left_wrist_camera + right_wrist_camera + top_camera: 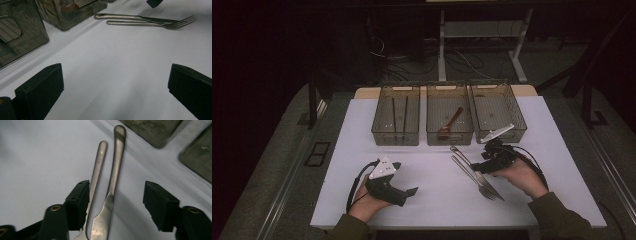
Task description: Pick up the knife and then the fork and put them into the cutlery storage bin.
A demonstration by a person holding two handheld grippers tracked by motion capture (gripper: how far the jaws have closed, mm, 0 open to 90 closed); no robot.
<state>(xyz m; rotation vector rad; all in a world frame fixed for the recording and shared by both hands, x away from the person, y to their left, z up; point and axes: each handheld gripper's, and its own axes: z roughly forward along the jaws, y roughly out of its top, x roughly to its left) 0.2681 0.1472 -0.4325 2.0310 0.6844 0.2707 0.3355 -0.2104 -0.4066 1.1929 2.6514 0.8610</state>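
High overview; close cutlery [110, 182] views

In the right gripper view the bottom edge cuts off the tines of the steel fork [96, 170] and the blade of the steel table knife [113, 177], while the top edge crops the two smoky translucent plastic bins [197, 155].

The white table [432, 200] is lit brightly from above, while the surrounding room is left dark and vignetted. Soft shadows are cast beneath the fork [150, 24] and knife [130, 17]. Mild glare is seen on their metal handles. Near jaws are rendered slightly blurred in both gripper views.
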